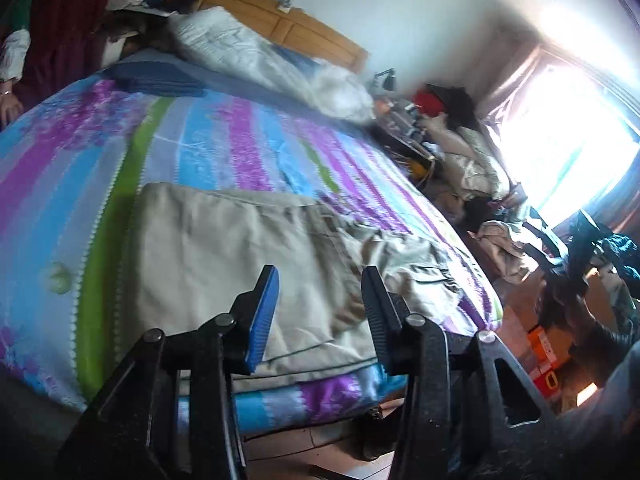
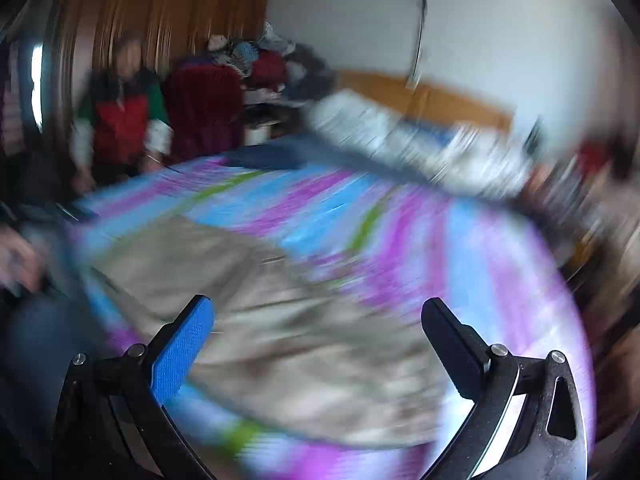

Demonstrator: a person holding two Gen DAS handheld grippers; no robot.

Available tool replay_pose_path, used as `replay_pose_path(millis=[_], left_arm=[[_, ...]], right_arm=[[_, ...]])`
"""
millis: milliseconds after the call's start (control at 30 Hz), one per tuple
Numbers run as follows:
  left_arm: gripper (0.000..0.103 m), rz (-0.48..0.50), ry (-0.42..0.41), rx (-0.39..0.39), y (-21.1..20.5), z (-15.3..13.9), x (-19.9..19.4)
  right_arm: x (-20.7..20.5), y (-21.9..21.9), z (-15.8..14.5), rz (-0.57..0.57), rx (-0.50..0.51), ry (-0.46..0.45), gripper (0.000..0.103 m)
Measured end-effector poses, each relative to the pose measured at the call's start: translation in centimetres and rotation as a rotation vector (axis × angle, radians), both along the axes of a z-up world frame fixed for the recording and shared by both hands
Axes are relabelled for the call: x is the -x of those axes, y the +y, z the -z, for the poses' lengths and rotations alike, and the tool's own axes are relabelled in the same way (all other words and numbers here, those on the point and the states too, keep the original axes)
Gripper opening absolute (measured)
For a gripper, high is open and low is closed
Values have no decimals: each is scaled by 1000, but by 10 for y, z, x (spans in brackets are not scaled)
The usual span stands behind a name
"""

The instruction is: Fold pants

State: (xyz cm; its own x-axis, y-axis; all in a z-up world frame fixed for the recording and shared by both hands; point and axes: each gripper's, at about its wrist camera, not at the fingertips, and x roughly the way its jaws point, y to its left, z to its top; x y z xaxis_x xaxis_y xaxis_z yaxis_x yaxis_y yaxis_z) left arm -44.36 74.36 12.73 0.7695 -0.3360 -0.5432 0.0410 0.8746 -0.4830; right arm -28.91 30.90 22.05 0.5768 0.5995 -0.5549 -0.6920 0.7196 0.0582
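Striped bedding [image 1: 224,136] in purple, blue and green covers the bed, and the khaki pants [image 1: 224,264] lie on it near my edge, flat at one end and rumpled toward the other. My left gripper [image 1: 320,304] hovers over the near hem with its fingers moderately apart, holding nothing. My right gripper [image 2: 320,336] is spread wide above the same cloth and is also empty (its view is badly smeared, so I judge little detail there). My worry is the rumpled end: pinch only the top layer and the fold goes crooked, or the bedding gets caught along with the pants. Someone stands at the far side [image 2: 120,120].
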Motion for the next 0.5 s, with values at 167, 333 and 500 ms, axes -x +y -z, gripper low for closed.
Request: replay_pose_path(millis=[167, 333, 500], left_arm=[[41, -104, 77, 46, 27, 41, -16], [42, -93, 67, 76, 19, 39, -3], [42, -82, 79, 86, 14, 45, -10]], right_arm=[[-78, 75, 135, -9, -277, 635, 98], [-100, 118, 173, -52, -287, 764, 96], [-104, 147, 186, -47, -185, 796, 14]])
